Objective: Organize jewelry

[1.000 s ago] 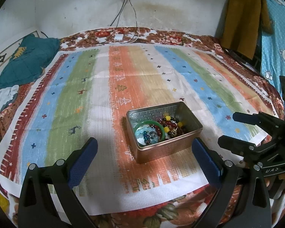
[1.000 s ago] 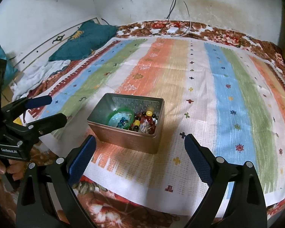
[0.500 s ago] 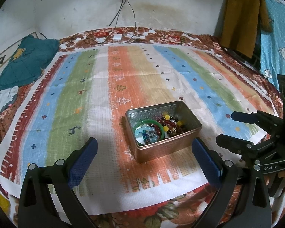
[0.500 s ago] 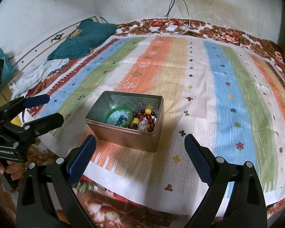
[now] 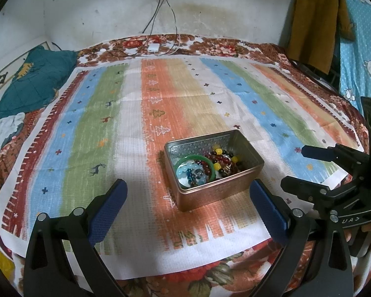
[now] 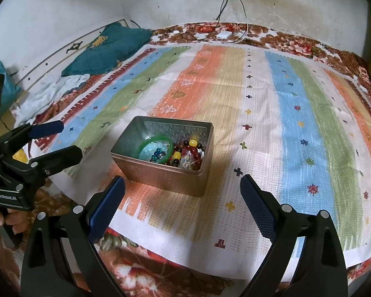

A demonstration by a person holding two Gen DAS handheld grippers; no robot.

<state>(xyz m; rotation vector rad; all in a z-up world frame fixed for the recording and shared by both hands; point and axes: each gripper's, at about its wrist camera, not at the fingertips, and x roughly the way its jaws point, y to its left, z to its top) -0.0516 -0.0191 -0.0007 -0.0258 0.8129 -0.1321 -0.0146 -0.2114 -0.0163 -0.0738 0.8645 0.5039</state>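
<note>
An open metal tin (image 5: 242,180) (image 6: 160,175) stands on the striped cloth (image 5: 91,133) (image 6: 296,128). Inside lie a green bangle (image 5: 194,159) (image 6: 155,139), blue beads (image 5: 191,174) and a bracelet of red, dark and yellow beads (image 5: 221,158) (image 6: 190,151). My left gripper (image 5: 186,201) is open and empty, a little in front of the tin. My right gripper (image 6: 181,199) is open and empty, also in front of the tin. Each gripper shows in the other's view, the right one (image 5: 306,168) right of the tin, the left one (image 6: 59,139) left of it.
The cloth covers a floral bedspread (image 5: 210,45). A teal cushion (image 5: 29,79) and white clothes (image 5: 2,128) lie at the left edge. A white charger with cables (image 5: 153,47) lies at the far edge by the wall. Garments (image 5: 314,19) hang at the right.
Both grippers have drawn back and risen slightly; the tin sits a little higher in both views. Jaws stay open. The tin and jewelry have not moved.
</note>
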